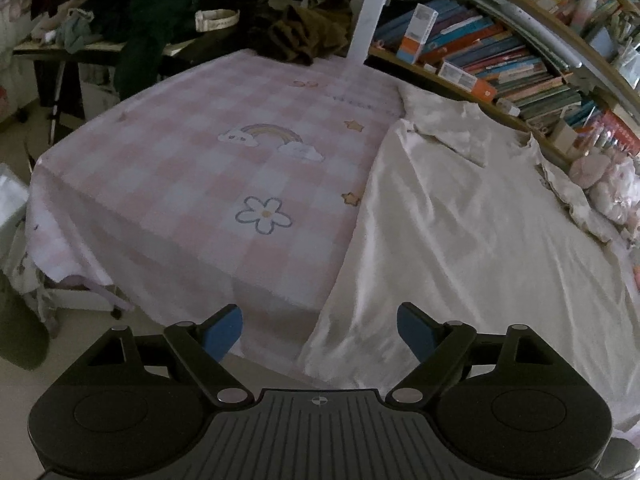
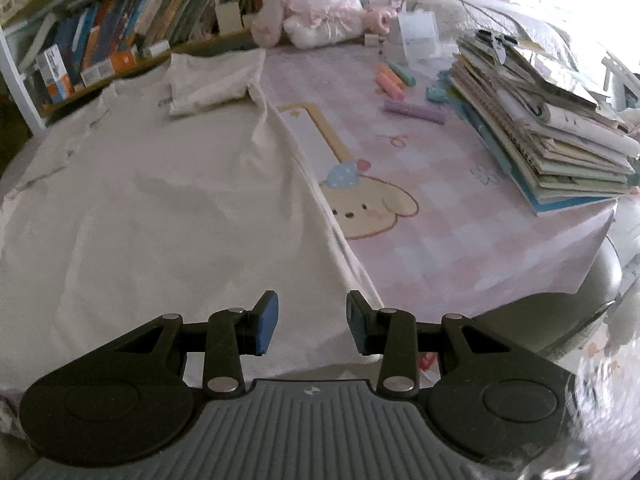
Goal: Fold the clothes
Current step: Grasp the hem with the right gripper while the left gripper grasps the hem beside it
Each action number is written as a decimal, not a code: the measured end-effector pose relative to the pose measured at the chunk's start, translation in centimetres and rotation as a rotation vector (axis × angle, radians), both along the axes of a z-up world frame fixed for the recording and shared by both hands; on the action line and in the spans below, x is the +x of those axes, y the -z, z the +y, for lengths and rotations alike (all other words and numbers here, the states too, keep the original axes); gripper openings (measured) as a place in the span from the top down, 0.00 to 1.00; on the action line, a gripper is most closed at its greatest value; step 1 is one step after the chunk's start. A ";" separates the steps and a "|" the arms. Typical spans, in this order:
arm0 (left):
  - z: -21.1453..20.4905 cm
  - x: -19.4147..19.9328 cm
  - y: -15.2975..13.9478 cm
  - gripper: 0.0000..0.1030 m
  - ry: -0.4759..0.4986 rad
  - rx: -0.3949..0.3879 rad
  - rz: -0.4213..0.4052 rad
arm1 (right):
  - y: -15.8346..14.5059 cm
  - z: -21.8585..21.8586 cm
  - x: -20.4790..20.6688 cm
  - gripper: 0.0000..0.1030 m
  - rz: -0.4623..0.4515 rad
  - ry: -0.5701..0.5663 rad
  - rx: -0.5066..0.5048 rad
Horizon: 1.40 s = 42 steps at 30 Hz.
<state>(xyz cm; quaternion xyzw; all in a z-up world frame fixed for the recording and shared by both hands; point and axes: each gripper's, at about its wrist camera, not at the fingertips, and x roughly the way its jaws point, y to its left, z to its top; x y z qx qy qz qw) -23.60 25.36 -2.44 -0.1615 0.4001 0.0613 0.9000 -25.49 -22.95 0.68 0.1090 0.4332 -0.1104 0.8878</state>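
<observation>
Our left claw point(image 1: 320, 334) is wide open and holds nothing, above the near edge of the cream shirt point(image 1: 460, 240) on the bench point(image 1: 180, 184). Our right claw point(image 2: 312, 322) is half open, empty, over the shirt's point(image 2: 160, 208) smooth hem; one sleeve is folded in.

A cream shirt point(image 2: 160, 208) lies spread flat on the pink checked tablecloth point(image 2: 460, 240), one sleeve folded inward.

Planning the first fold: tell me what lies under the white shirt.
The white shirt lies flat on the pink checked tablecloth, partly covering its long printed strip. Anything else beneath is hidden.
</observation>
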 end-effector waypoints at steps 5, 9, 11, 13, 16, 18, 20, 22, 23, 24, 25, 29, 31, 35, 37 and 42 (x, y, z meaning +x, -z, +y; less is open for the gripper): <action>-0.2 0.2 -0.2 0.17 0.011 0.002 -0.007 | 0.4 -1.8 0.0 0.65 0.053 0.024 0.052; -0.2 0.4 -0.4 0.17 0.049 -0.014 -0.002 | 0.4 -3.7 0.5 0.65 0.111 0.015 0.174; 0.0 0.4 -0.4 0.17 0.065 -0.030 0.002 | 0.2 -4.8 0.6 0.64 0.136 0.009 0.221; 0.3 0.4 -0.2 0.17 0.071 -0.055 0.013 | 0.1 -5.7 0.7 0.62 0.154 0.018 0.258; 0.8 0.4 0.2 0.17 0.070 -0.099 0.031 | 0.5 -7.1 1.2 0.61 0.190 0.052 0.334; 1.0 0.5 0.4 0.17 0.064 -0.119 0.041 | 0.9 -7.7 1.6 0.61 0.209 0.069 0.368; 1.2 0.5 0.6 0.17 0.056 -0.133 0.046 | 1.2 -7.9 2.0 0.61 0.220 0.065 0.373; 1.5 0.4 0.7 0.17 0.049 -0.144 0.044 | 1.4 -8.0 2.3 0.60 0.233 0.056 0.357; 1.6 0.4 0.7 0.17 0.049 -0.145 0.042 | 1.5 -8.0 2.5 0.59 0.236 0.042 0.351; 1.7 0.3 0.8 0.18 0.052 -0.143 0.040 | 1.5 -8.0 2.6 0.56 0.237 0.023 0.347; 1.8 0.3 0.8 0.18 0.055 -0.142 0.038 | 1.6 -8.0 2.8 0.53 0.238 0.005 0.342; 0.8 0.4 0.5 0.19 0.180 -0.011 0.022 | 1.5 -6.8 3.2 0.51 0.253 -0.174 0.237; 0.1 0.8 0.6 0.22 0.251 0.062 0.026 | 1.6 -5.8 3.3 0.51 0.275 -0.281 0.132; -0.4 2.0 1.7 0.34 0.308 0.080 0.068 | 2.4 -5.9 3.8 0.53 0.302 -0.325 0.093; -0.4 2.4 2.4 0.34 0.321 0.063 0.091 | 2.9 -6.5 4.1 0.53 0.316 -0.314 0.120; -0.1 2.8 3.5 0.35 0.348 0.024 0.116 | 3.7 -7.4 4.0 0.53 0.320 -0.311 0.169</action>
